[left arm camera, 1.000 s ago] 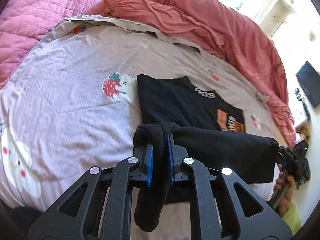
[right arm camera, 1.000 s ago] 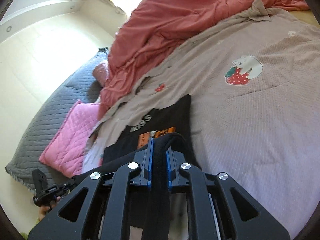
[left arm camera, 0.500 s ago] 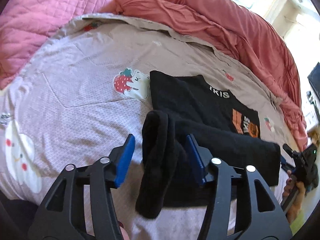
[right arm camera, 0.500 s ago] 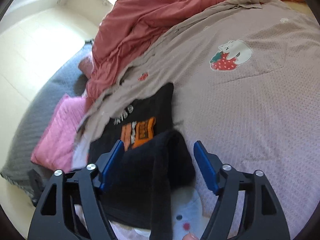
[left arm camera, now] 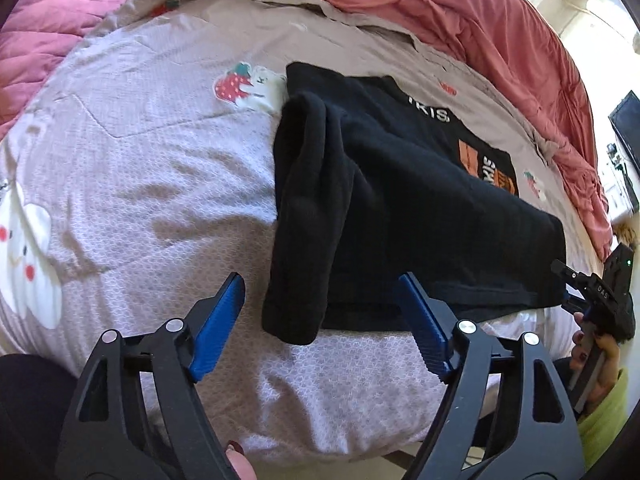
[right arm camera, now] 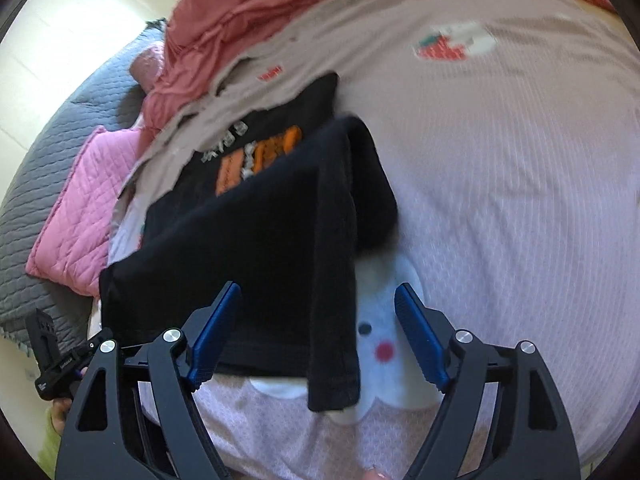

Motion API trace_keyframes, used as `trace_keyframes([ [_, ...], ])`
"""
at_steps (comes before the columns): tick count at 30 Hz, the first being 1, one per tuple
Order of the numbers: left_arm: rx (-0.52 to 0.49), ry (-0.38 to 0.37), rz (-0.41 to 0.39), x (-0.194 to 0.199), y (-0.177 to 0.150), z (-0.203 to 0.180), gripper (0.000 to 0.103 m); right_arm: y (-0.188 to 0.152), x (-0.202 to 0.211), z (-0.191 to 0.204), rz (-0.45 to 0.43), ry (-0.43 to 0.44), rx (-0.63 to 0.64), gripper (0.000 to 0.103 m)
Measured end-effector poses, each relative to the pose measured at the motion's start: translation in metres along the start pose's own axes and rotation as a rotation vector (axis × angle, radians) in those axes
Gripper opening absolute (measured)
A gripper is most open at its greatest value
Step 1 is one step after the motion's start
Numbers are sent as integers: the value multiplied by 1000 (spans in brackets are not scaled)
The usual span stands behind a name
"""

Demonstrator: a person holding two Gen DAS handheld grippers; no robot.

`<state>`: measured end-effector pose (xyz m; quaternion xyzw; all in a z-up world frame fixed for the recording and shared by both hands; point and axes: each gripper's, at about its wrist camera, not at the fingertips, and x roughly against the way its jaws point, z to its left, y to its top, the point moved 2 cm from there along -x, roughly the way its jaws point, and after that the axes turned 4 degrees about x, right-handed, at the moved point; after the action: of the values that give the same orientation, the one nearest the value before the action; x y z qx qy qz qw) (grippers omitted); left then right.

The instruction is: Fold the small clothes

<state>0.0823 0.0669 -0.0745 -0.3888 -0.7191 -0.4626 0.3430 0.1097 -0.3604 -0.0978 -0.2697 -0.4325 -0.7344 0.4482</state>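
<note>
A black T-shirt (left arm camera: 420,200) with an orange print (left arm camera: 488,168) lies on the bed, its lower half folded up over the chest. My left gripper (left arm camera: 320,284) hovers just above the shirt's near left corner. Its jaws are opening, and the rolled black edge (left arm camera: 304,200) lies loose between the blue pads, untouched. In the right wrist view the same shirt (right arm camera: 260,220) lies flat. My right gripper (right arm camera: 318,288) is over its near right corner, jaws opening, with a black strip (right arm camera: 332,320) between the pads but not pinched. Each gripper shows at the edge of the other's view: the right gripper (left arm camera: 580,284) and the left gripper (right arm camera: 72,360).
The pale pink sheet (left arm camera: 140,160) carries strawberry and bear prints. A red duvet (left arm camera: 480,20) is bunched along the far side, with a pink quilt (left arm camera: 40,20) at the far left. A grey quilt (right arm camera: 40,180) lies off the bed's side. The bed's near edge runs under both grippers.
Both grippers went from shut on the shirt's folded edge to wide open. The fold dropped onto the shirt, and both grippers sank closer to the bed.
</note>
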Motion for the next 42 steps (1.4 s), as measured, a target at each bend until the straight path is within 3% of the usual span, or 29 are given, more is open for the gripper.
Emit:
trace_keyframes([
  [3, -25, 8, 17, -10, -1, -4, 71, -2, -2, 1, 13, -5, 1, 75],
  [4, -28, 10, 27, -13, -1, -5, 69, -2, -4, 2, 23, -1, 6, 68],
  [6, -33, 4, 43, -19, -1, -8, 46, -4, -9, 4, 49, 10, 18, 50],
  [7, -41, 10, 47, -20, -1, -10, 37, -5, -11, 5, 62, 23, 24, 34],
  [8, -53, 23, 50, -22, 0, -12, 16, -5, -13, 7, 67, 31, 29, 19],
  [9, -59, 33, 48, -23, 0, -12, 6, -5, -12, 8, 67, 41, 32, 15],
  [11, -60, 36, 45, -22, 0, -11, 4, -2, -10, 11, 48, 94, 32, 14],
  [14, -20, -21, 21, -14, 3, -6, 4, 7, 2, 17, -30, 179, 54, 12],
  [17, 15, -91, -30, 1, 16, -6, 3, 17, 14, 25, -111, 222, 105, 12],
  [20, 23, -109, -84, 14, 38, -9, 3, 32, 20, 28, -178, 241, 117, 12],
  [29, 31, -96, -192, 15, 108, -20, 3, 99, 4, 27, -296, 175, 92, 12],
  [36, 35, -24, -179, -22, 125, -13, 3, 120, -37, 14, -286, 119, 92, 12],
  [42, 49, 17, -169, -46, 125, -7, 4, 130, -48, 14, -270, 26, 164, 13],
])
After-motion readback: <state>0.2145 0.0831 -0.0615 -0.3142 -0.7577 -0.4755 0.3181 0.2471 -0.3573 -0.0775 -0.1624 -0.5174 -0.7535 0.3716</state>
